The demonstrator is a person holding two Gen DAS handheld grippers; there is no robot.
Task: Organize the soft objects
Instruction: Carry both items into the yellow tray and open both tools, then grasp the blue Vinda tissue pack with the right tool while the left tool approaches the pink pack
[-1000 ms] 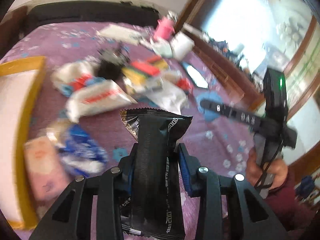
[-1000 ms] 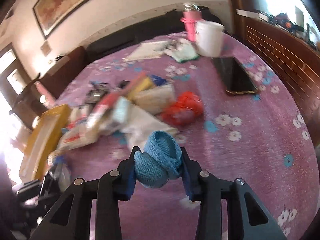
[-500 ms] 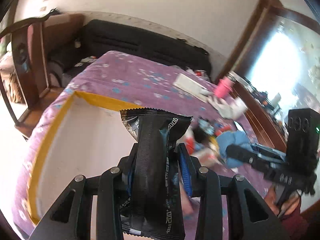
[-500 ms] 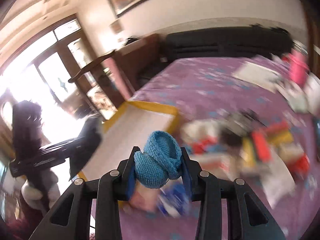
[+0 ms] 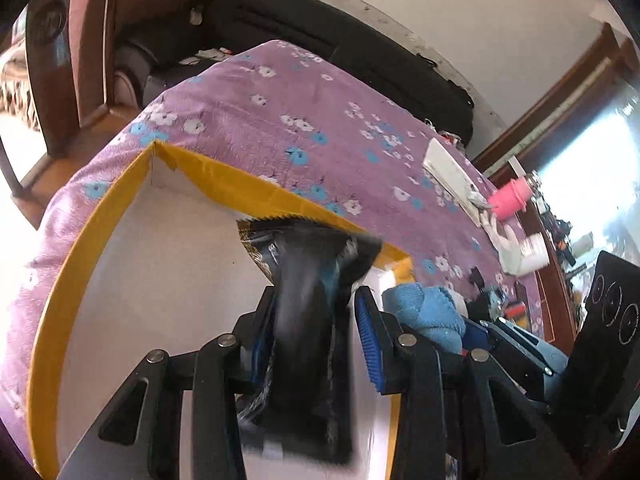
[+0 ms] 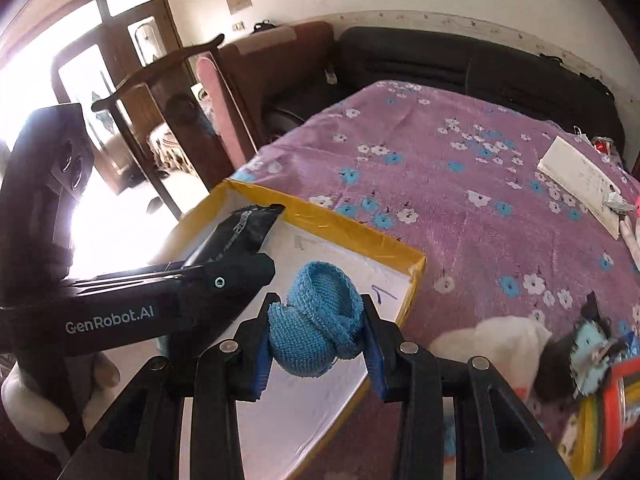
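My left gripper (image 5: 316, 336) holds a black snack packet (image 5: 308, 320) over the white inside of a yellow-rimmed box (image 5: 84, 248); its jaws look slightly parted and the packet is blurred. In the right wrist view the same packet (image 6: 240, 232) sticks out of the left gripper (image 6: 256, 256) above the box (image 6: 344, 228). My right gripper (image 6: 316, 340) is shut on a blue knitted item (image 6: 316, 320), held above the box's near right part. That item (image 5: 428, 312) shows beside the left gripper.
The box sits on a purple flowered cloth (image 6: 460, 184). A white booklet (image 6: 580, 184), a pink cup (image 5: 512, 200) and a heap of packets and soft things (image 6: 580, 364) lie to the right. A wooden chair (image 6: 168, 92) and a dark sofa (image 6: 440, 68) stand behind.
Both grippers swung left from the heap of objects to over the yellow-rimmed box. The black packet now looks blurred and the left jaws slightly wider apart.
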